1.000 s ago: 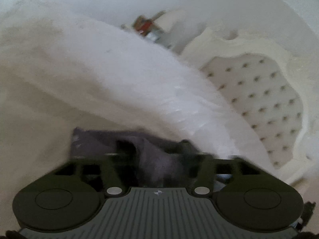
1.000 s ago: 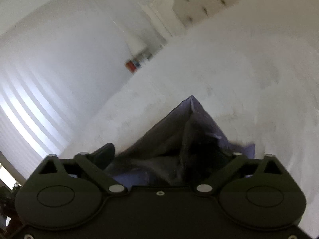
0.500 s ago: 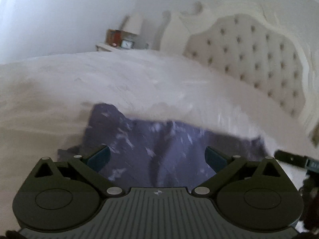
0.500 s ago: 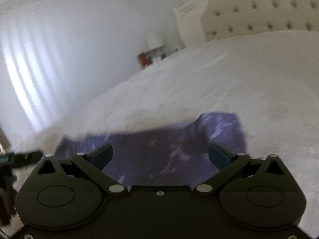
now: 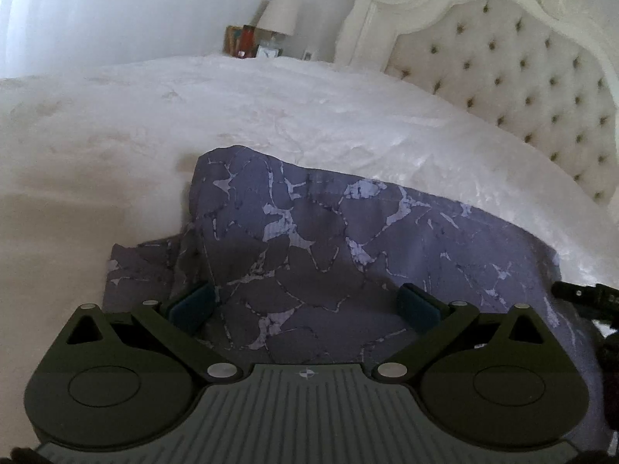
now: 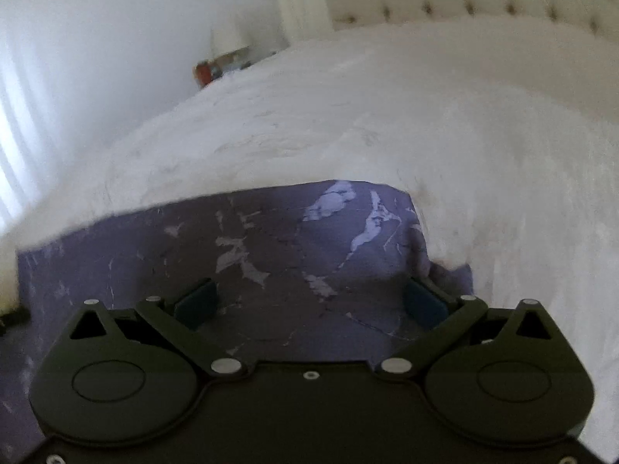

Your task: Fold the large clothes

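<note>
Both tools tilt downward. The left gripper has just been opening, jaws spread wide, nothing pinched. The right gripper gapes equally, empty.

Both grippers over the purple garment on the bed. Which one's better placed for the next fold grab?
Probably left. The left gripper, open, looks onto a loose layer sticking out at the purple garment's left end. The right gripper, open too, sits over flatter, blurrier cloth near its right edge on the bed cover.

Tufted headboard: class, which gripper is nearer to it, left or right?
Right, probably. The headboard lies off to the right of both; the right gripper is over the purple garment at its headboard-side end, the left gripper at its other end.
</note>
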The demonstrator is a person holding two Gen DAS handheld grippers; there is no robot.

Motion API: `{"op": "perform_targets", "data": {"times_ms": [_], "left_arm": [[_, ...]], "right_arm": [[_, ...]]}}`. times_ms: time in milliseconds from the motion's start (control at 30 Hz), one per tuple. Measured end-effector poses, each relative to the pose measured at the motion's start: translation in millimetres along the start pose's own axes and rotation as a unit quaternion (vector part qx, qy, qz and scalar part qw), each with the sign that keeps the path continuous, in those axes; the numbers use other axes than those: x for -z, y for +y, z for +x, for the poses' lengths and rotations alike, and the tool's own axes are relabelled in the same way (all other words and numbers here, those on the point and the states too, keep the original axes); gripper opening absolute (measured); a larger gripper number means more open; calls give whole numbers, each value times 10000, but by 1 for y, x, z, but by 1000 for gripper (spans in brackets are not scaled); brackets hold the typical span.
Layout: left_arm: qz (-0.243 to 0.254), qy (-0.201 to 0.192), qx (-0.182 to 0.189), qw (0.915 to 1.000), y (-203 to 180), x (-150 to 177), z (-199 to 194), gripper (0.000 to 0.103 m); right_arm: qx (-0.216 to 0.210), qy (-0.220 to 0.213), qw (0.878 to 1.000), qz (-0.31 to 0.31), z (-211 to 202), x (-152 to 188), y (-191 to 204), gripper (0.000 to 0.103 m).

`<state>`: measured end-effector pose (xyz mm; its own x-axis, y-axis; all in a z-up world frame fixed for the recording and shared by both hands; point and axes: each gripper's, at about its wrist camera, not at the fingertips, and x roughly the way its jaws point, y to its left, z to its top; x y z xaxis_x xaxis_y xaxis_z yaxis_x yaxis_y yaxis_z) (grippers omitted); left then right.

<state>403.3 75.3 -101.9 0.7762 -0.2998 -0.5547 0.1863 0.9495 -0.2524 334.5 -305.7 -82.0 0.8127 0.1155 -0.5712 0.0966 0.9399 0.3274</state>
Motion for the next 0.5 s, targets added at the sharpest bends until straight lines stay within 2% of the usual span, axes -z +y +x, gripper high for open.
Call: {"op": "perform_targets", "data": {"times_ms": [133,500], "left_arm": [[22,-170,-1,9999,1,7,-1,103],[33,-220,-31,9997,-2,7,1,103]], "right_arm": [[84,-266,9995,-157,-6,11,5,102],[87,-332,9993,-154,-4,13,6,102]]}}
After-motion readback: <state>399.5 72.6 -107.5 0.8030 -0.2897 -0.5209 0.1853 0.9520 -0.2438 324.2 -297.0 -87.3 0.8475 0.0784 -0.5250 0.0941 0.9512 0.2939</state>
